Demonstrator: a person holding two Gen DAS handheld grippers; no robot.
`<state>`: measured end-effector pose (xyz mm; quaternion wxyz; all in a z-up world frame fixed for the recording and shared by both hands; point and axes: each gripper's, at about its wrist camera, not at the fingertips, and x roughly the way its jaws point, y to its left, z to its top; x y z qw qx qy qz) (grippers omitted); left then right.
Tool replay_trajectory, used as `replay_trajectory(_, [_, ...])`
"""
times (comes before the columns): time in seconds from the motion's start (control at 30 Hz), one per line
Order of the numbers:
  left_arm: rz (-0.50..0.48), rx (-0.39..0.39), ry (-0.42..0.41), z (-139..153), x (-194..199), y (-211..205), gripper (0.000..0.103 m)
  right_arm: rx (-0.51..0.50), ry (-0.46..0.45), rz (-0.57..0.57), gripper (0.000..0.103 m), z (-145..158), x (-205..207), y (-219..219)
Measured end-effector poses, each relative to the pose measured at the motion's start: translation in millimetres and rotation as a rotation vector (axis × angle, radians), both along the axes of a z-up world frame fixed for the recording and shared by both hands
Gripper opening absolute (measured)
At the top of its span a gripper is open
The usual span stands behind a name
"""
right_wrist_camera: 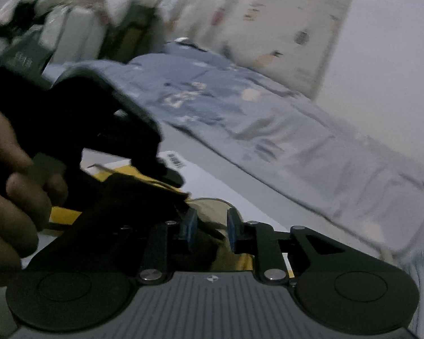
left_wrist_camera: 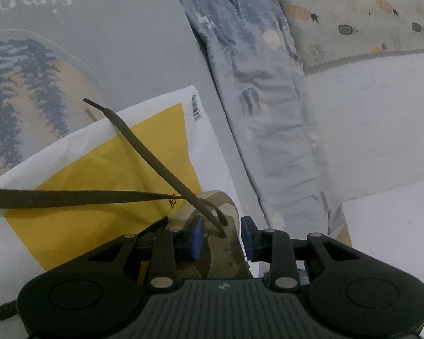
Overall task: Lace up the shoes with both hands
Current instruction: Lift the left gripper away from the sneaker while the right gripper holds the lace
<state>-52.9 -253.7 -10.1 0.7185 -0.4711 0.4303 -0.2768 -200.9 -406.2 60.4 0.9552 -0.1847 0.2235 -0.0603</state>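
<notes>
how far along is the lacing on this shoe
Early on. Done: the dark flat shoelace passes through one eyelet of the tan suede shoe, its tipped end loose over the white and yellow paper bag. In hand: the left gripper straddles the shoe's eyelet flap, jaws apart; the right gripper looks open on nothing. Left: several lower eyelets look empty, and no knot is visible.

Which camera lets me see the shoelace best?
The left wrist view. There the dark shoelace is sharp: its tip sticks up over the yellow and white bag, and it runs down into an eyelet of the shoe. The right wrist view is blurry and dark; I can't pick out the lace there.
</notes>
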Motion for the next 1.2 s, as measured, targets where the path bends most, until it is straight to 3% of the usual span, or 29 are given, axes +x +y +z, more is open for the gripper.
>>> replay_trajectory(0.13, [0.012,0.011,-0.015,2.4,-2.1,1.7,0.004,0.083,-0.02,-0.081,0.02,7.4,-11.6,-7.8])
replay_trajectory(0.23, [0.014,0.013,-0.019,2.0,-2.9,1.7,0.0,0.109,-0.004,-0.106,0.02,4.4,-12.6,-10.4])
replay_trajectory(0.43, [0.029,0.016,-0.03,4.8,-5.7,3.4,0.0,0.151,0.04,-0.161,0.02,-3.9,1.8,-14.4])
replay_trajectory(0.53, [0.049,0.023,-0.043,9.6,-6.3,7.8,0.0,0.172,0.048,-0.172,0.011,-9.4,2.7,-15.1])
replay_trajectory(0.83, [0.21,0.049,-0.086,25.4,1.4,52.1,0.0,0.172,0.041,-0.186,0.009,-12.4,0.9,-15.3])
replay_trajectory(1.2, [0.4,0.119,-0.075,30.6,13.9,113.3,0.0,0.176,0.044,-0.188,0.009,-12.8,-1.2,-17.4])
